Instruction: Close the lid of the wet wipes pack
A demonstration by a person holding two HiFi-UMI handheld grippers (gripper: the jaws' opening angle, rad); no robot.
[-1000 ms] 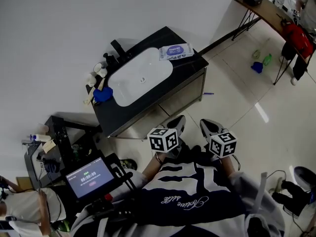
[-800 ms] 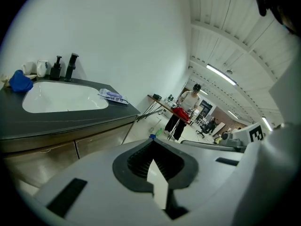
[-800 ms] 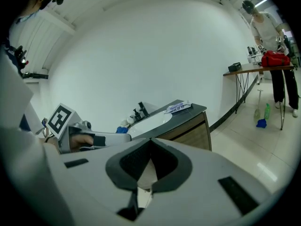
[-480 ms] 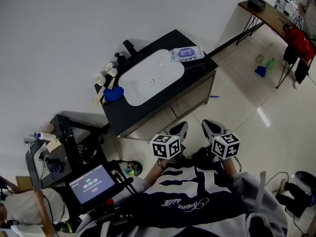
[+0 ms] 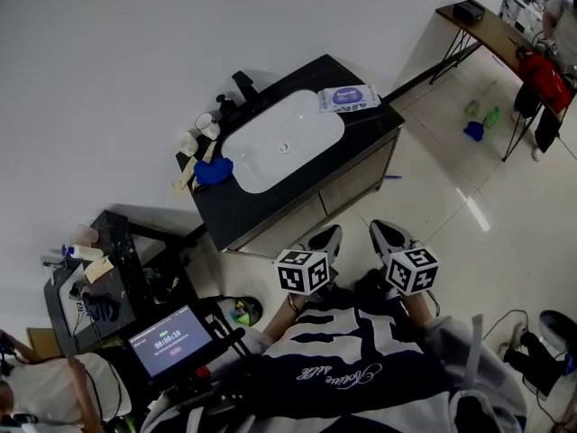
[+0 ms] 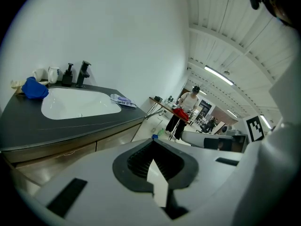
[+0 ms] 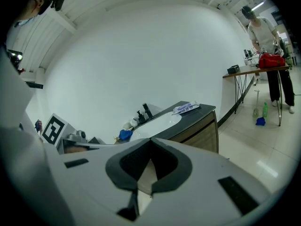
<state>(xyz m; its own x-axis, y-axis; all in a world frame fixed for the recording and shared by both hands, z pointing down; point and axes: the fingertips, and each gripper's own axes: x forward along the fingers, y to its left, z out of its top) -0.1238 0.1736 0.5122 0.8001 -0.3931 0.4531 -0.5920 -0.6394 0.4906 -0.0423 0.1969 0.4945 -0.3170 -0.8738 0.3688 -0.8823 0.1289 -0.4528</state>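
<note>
Since a second ago the whole sink desk (image 5: 236, 213) has slid rightward in the head view, and the pack with it, while both claws hold the same low spot against the person's body. The left claw (image 5: 325, 239) and right claw (image 5: 386, 234) are each pressed together on nothing, and their own views show only air at the tips.

Well ahead of both claws stands the dark desk with its white basin (image 5: 284, 141). Beyond the basin, at the desk's far right corner and far out of reach, lies the wet wipes pack (image 5: 347, 97), flat on the top.

I judge the pack light and soft, a film pouch that would dent and skid on the smooth desk if pushed sideways. The lid should be a stiff hinged flap, best pressed straight down at its free edge while the other claw steadies the pouch end. Whether it stands open cannot be told from here.

The pack carries a purple label (image 5: 343, 96), its print too small to read. The screen (image 5: 169, 340) behind the left claw shows a timer-like readout, which I cannot read with any certainty.
</note>
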